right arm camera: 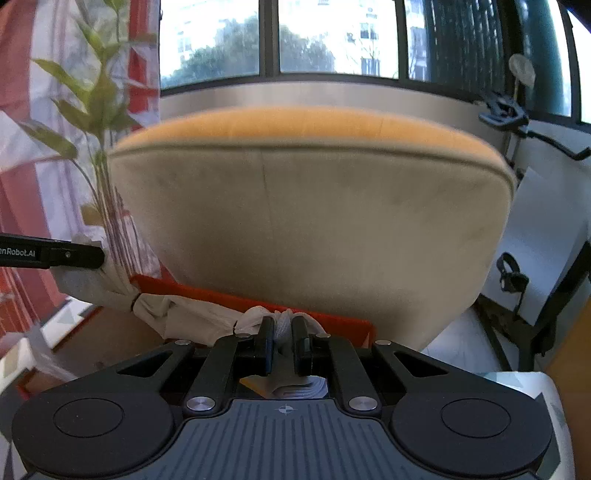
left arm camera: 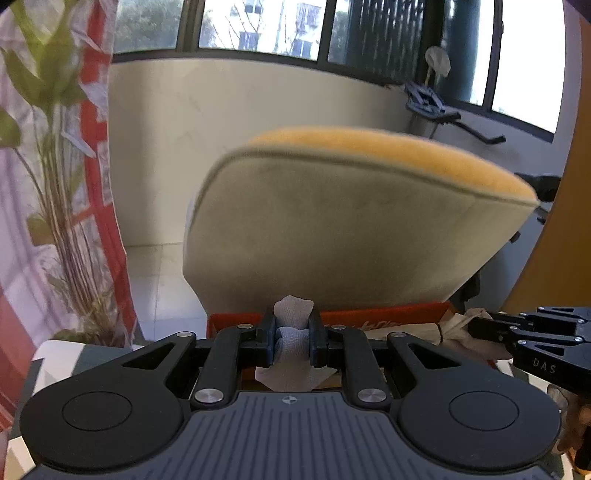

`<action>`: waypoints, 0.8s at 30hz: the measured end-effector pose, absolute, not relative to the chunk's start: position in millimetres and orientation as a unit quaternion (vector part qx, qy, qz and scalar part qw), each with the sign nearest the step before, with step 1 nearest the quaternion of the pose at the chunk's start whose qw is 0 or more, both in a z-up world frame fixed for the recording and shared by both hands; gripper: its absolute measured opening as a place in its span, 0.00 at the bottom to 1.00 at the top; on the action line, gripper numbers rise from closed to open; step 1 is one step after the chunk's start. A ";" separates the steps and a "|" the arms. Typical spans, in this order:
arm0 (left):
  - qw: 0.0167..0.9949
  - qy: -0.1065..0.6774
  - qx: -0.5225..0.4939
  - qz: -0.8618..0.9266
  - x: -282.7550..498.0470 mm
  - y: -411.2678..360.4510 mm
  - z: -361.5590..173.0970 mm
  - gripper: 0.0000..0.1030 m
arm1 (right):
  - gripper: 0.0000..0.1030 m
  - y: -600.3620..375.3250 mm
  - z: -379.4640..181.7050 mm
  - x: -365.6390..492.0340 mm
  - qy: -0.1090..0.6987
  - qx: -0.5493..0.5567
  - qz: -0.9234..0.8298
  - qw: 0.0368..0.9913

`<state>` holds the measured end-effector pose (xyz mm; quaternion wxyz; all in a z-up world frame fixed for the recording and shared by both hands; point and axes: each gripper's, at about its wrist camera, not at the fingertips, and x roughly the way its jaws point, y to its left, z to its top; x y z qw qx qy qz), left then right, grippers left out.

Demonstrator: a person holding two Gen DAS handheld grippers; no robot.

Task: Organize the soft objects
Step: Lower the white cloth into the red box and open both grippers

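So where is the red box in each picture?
Left wrist view: the red box is low in the middle, a thin strip just behind the left hand-held gripper, which pinches a white cloth.
Right wrist view: the box runs from lower left to the middle, behind the right hand-held gripper.
Shared landmark: the big beige and yellow chair right behind it.

Both wrist cameras sit low behind their own gripper, facing forward and level toward the dark-framed window wall (left arm camera: 258,33). Each looks closely at the back of the beige velvet chair with orange cushion (left arm camera: 351,229) and the orange-rimmed box (left arm camera: 388,314) beneath. The left view looks from further left; both share chair (right arm camera: 314,221), box (right arm camera: 229,295) and the green leafy plant (right arm camera: 99,110).
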<state>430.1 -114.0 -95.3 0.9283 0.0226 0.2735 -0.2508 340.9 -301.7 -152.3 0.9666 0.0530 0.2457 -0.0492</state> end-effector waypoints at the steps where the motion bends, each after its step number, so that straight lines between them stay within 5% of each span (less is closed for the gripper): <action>1: 0.927 0.278 0.022 -0.251 435.7 -114.2 -99.6 0.17 | 0.09 -302.0 -156.3 348.0 0.252 0.053 -0.050 0.965; 9: 0.914 0.305 0.032 -0.266 448.2 -120.1 -119.5 0.19 | 0.09 -304.5 -178.6 369.5 0.283 0.053 -0.055 0.956; 15: 0.912 0.297 0.030 -0.282 445.1 -116.5 -115.3 0.51 | 0.20 -307.2 -179.5 366.6 0.290 0.061 -0.064 0.953; 19: 0.913 0.284 0.038 -0.291 431.9 -112.8 -106.8 0.59 | 0.26 -310.0 -172.5 350.1 0.274 0.074 -0.068 0.957; 24: 0.916 0.263 0.043 -0.300 403.7 -102.5 -98.0 0.75 | 0.49 -312.7 -162.1 322.5 0.253 0.081 -0.070 0.962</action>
